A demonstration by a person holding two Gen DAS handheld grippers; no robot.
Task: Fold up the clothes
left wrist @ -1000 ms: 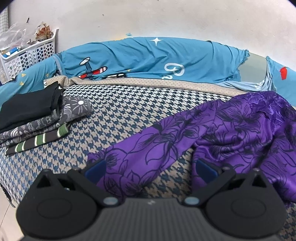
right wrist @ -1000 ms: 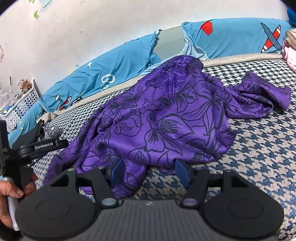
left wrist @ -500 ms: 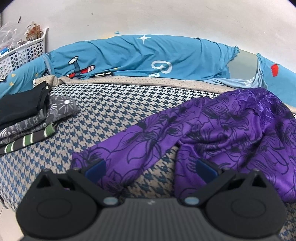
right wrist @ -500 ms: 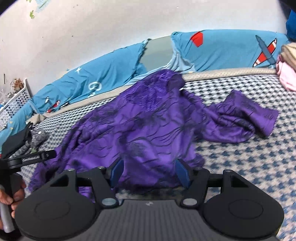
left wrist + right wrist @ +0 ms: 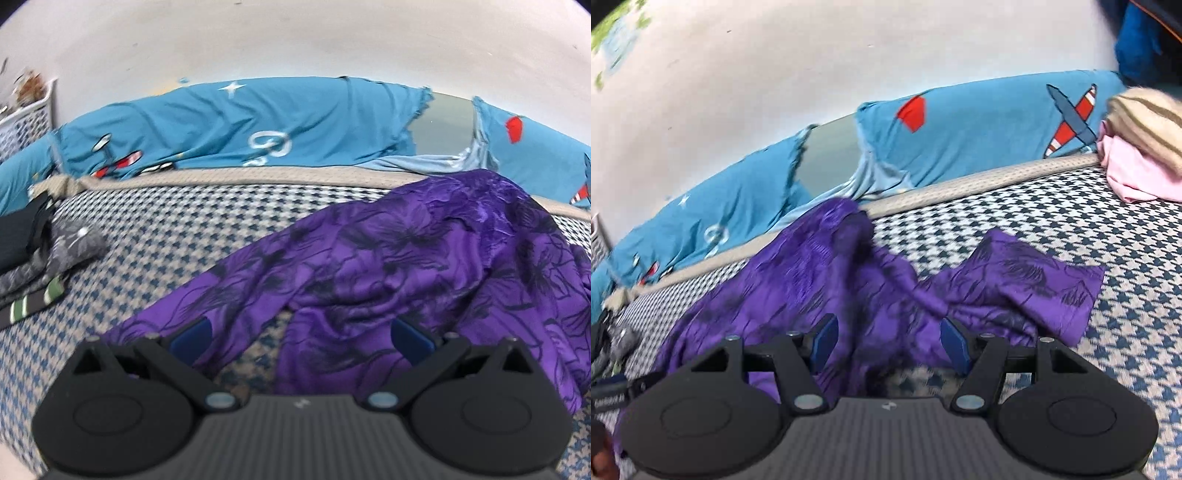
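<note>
The purple floral garment (image 5: 406,258) lies crumpled on the houndstooth bed cover (image 5: 184,236), one end reaching toward the blue pillows (image 5: 258,125). Compared with a second ago, both views have slid across it: the stack of folded clothes (image 5: 33,266) sits nearer the left edge, and a free flap (image 5: 1034,280) now shows more fully, so folding seems not yet begun. The left gripper (image 5: 299,336) stands wide apart over the near edge, clamping nothing; the right gripper (image 5: 886,343) is parted, cloth lying between unpinched.
</note>
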